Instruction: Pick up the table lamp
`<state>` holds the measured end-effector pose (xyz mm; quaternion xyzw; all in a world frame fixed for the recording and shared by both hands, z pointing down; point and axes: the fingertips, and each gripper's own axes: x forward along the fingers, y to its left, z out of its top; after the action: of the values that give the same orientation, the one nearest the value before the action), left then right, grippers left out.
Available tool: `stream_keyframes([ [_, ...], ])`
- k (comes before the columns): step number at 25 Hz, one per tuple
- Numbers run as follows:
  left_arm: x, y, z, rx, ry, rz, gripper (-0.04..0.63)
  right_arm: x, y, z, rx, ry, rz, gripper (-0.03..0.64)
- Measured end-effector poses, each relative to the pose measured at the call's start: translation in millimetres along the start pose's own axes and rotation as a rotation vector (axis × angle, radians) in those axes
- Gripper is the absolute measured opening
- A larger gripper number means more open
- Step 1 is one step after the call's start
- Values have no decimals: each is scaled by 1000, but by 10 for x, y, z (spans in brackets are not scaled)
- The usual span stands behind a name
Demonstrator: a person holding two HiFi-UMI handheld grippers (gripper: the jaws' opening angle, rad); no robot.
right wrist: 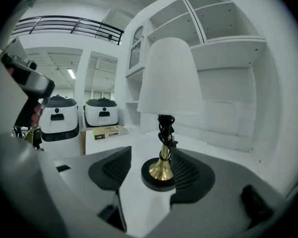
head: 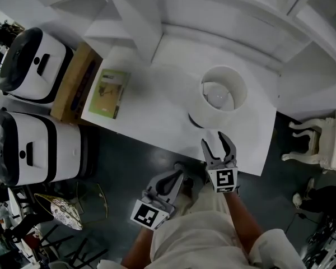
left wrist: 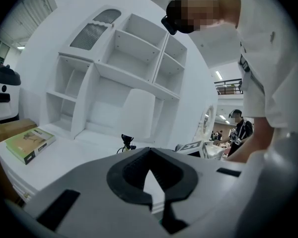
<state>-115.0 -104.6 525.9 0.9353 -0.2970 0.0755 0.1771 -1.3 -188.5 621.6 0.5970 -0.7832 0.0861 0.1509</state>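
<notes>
Bulb [head: 219, 97] inside white shade [head: 204, 115] of table lamp [right wrist: 165, 83], upright on desk [head: 157, 105]

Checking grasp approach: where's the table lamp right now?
In the head view the table lamp stands on the white desk, right of centre, just ahead of the right hand-held gripper; the green book lies apart to its left.

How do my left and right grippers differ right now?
The right gripper's jaws stand apart; the left gripper's are together. The right gripper reaches over the table with the lamp base between its jaws; the left gripper sits short of the table edge, empty. Both point toward the shelves, and neither grips anything.
</notes>
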Motion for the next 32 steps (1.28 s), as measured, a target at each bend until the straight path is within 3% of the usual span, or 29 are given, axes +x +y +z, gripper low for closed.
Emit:
stream_keyframes([
  [16,-169,-26,-267,-11,115,-29,10,714,-412,16,-22,-57,-110,259],
  [32,-105,9,-270,-35,106,-26,9,1092,-441,195,-63,-126,-59,259],
])
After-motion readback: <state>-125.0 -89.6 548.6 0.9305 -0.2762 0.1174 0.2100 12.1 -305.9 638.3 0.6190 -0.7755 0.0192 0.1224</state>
